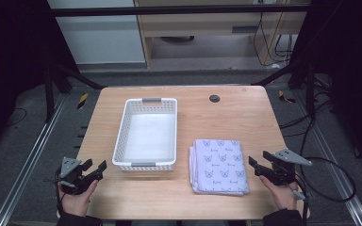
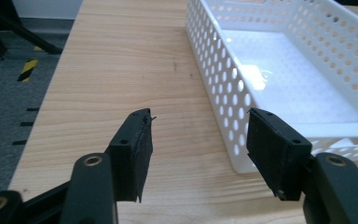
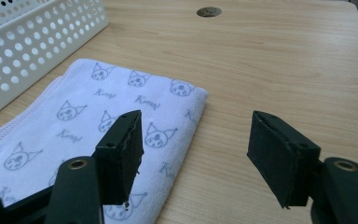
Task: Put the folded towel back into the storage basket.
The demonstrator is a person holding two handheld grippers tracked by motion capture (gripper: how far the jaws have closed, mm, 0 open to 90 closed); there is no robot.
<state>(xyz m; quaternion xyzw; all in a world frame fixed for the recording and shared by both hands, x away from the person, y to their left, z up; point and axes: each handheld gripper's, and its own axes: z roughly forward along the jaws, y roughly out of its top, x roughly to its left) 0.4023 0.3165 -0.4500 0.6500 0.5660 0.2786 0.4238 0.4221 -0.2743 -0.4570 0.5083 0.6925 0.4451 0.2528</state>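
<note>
So the folded pale lavender towel with the little cat-face print (image 1: 219,165) is lying flat on the light wooden table (image 1: 245,115), on the right half toward the near edge, just to the right of the white perforated plastic basket (image 1: 123,134). The two aren't touching, there's a strip of bare wood showing between them.

The right gripper (image 1: 260,164) is sitting just beside the towel's right edge, held low over the table in the person's right hand (image 1: 283,193). Its jaws are standing wide apart with nothing between them. In the right gripper view (image 3: 193,147) one jaw is hovering over the near corner of the towel (image 3: 102,128) and the other is hanging over bare wood, and neither pad is pressing on the cloth.

The left gripper (image 1: 95,168) is waiting near the table's front left, close to the basket's near left corner. Its jaws are also gaping open and gripping nothing; in the left gripper view (image 2: 198,149) they're pointing along the basket's side wall (image 2: 223,93), with that near corner showing between them farther off.

There's also a small dark round grommet (image 1: 214,98) sitting in the tabletop toward the far side.
</note>
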